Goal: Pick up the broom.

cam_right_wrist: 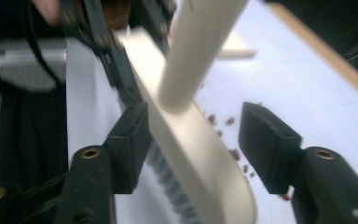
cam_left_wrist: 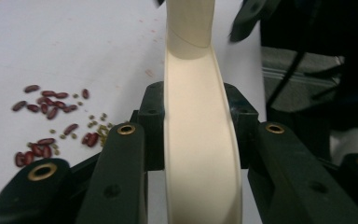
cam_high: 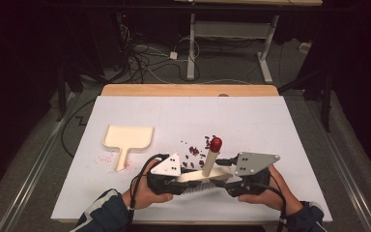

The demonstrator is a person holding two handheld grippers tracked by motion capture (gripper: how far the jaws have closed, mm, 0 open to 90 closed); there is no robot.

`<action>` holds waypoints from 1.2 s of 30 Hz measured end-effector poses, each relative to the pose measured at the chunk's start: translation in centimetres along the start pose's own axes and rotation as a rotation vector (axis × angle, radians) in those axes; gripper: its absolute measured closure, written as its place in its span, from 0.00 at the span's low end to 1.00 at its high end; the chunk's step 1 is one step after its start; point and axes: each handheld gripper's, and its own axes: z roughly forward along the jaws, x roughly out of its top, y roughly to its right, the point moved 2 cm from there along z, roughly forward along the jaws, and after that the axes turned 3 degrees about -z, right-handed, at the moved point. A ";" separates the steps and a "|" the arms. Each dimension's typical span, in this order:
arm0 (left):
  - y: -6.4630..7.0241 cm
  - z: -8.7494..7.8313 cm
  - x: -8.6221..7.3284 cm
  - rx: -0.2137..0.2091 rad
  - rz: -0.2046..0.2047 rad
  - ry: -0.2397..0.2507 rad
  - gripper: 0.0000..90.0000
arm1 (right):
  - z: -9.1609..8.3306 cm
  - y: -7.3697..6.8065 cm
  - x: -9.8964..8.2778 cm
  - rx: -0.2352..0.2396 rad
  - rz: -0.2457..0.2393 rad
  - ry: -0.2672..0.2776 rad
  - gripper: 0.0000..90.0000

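A small cream brush [cam_high: 204,175] lies level between the two hands at the near edge of the desk [cam_high: 270,125], its bristles pointing down and its handle, tipped with a red knob, slanting up and away from the person. The left tongs [cam_left_wrist: 200,135] are closed on one end of the brush head, pads pressed flat against both long sides, which keeps the head from rolling. The right tongs [cam_right_wrist: 200,144] stand around the other end with their jaws apart: one pad lies against the head, the other is well clear of it, so this side grips nothing. It looks like a handover, with the left hand carrying the brush.

Just beyond the brush, red beans [cam_high: 195,150] and some smaller green ones are scattered on the white surface. Farther from the brush, toward the person's left, a cream dustpan [cam_high: 127,137] rests flat with its handle pointing back at the near edge, a sensible spot for sweeping the beans into.
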 end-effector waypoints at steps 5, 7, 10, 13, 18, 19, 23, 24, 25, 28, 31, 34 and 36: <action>0.5 -0.2 -0.5 -0.031 0.023 -0.022 0.73 | 2.5 -0.6 -1.0 0.139 -0.010 -0.056 0.55; 0.5 -0.3 -0.5 -0.052 0.026 -0.018 0.73 | 3.3 -0.9 -1.3 0.179 -0.013 -0.068 0.60; 0.6 -0.3 -0.4 -0.054 0.038 -0.020 0.72 | 3.7 -1.1 -1.4 0.224 -0.020 -0.066 0.68; 0.2 -0.6 -0.3 -0.032 0.026 0.001 0.65 | 3.8 -1.2 -1.4 0.230 -0.034 -0.049 0.74; -0.5 -2.6 -0.1 0.207 0.009 0.017 0.34 | 3.3 -0.7 -1.3 0.158 -0.021 -0.056 0.75; -0.5 -3.3 -0.3 0.255 0.004 0.036 0.30 | 3.1 -0.6 -1.3 0.139 -0.001 -0.056 0.75; -1.1 -6.4 -2.1 0.414 -0.045 0.086 0.23 | 2.4 0.4 -1.3 0.082 0.027 -0.042 0.75; -1.3 -7.1 -2.8 0.450 -0.062 0.084 0.23 | 2.2 0.6 -1.4 0.067 0.043 -0.042 0.75; -1.3 -7.1 -2.8 0.450 -0.062 0.084 0.23 | 2.0 0.9 -1.5 0.056 0.057 -0.037 0.75; -2.0 -9.0 -6.1 0.549 -0.119 0.062 0.23 | 1.5 1.9 -1.7 0.008 0.085 -0.039 0.75; -2.4 -9.7 -8.5 0.597 -0.150 0.024 0.23 | 0.8 2.7 -1.9 -0.046 0.121 -0.035 0.75; -2.3 -10.0 -10.2 0.617 -0.174 -0.004 0.23 | 0.3 3.5 -2.2 -0.104 0.161 -0.027 0.75; -2.2 -10.1 -11.1 0.626 -0.179 -0.022 0.23 | -0.1 4.0 -2.4 -0.147 0.182 -0.030 0.75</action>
